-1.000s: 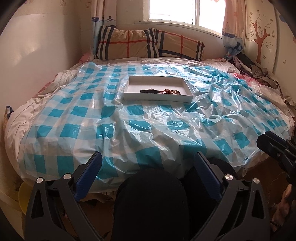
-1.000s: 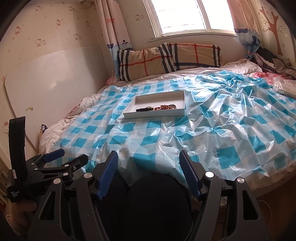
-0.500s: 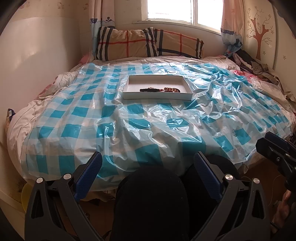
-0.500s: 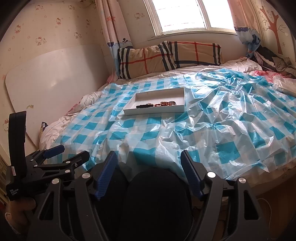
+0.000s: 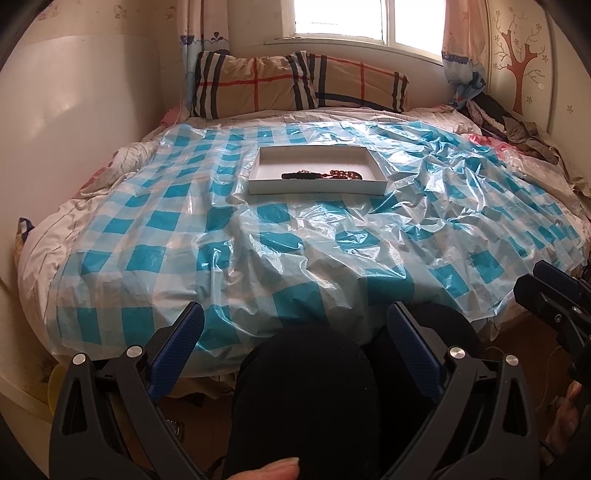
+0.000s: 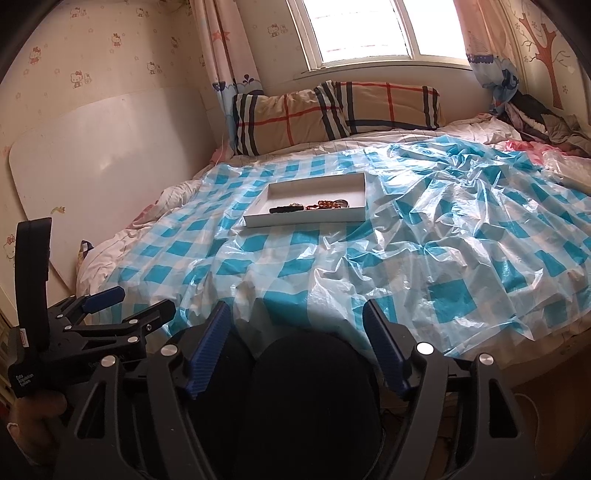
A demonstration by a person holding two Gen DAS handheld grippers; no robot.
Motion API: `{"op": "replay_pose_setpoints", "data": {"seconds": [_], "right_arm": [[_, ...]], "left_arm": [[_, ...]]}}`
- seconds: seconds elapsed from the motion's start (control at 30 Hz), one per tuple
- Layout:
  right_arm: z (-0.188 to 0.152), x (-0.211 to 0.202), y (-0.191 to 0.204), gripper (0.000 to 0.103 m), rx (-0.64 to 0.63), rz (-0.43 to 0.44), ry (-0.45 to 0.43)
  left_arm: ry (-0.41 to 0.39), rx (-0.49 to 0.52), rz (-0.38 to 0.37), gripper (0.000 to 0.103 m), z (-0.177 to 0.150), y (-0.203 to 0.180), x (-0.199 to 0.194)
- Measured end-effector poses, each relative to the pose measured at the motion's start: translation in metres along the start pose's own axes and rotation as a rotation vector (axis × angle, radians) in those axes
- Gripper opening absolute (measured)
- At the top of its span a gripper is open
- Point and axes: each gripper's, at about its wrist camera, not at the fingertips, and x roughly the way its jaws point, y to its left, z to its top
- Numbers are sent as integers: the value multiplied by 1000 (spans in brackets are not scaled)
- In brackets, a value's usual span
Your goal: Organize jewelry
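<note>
Nearest to you, your left gripper hangs over your dark-clad knees at the foot of the bed, its blue-padded jaws spread wide with nothing between them. Your right gripper sits beside it at much the same height; its jaws are opening, and they too hold nothing. In the right wrist view your left hand shows low at the left edge, wrapped round its gripper's handle.

Just past the jaws, a crinkled plastic sheet in blue and white checks covers most of the bed and drapes over its near edge.

Further up, near the middle of the sheet, a shallow white tray lies flat. Inside it, against the near wall, the jewelry rests in a row: a dark strand on the left and a string of reddish-brown beads on the right, touching or nearly so. Both grippers are well apart from the tray.

Beyond it, two plaid pillows lean against the wall under a bright window, with a heap of clothes at the far right corner of the bed.
</note>
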Motion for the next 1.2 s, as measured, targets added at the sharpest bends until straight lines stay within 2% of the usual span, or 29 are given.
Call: {"op": "replay_pose_setpoints", "data": {"seconds": [0.63,0.73,0.87,1.2], "right_arm": [[-8,5,-2,72,-15,2,23],[-9,8,0,72,-16,5,28],[-9,8,3,72,-22,5,24],[-7,6,4,74,-17,-11,13]], "left_arm": [[-17,-22,0,95,-6,7,-3],[-2,-8,-31,95,-8,7,-2],[-15,17,-5,95,-9,2,0],[43,-2,-3,95,-12,2,14]]}}
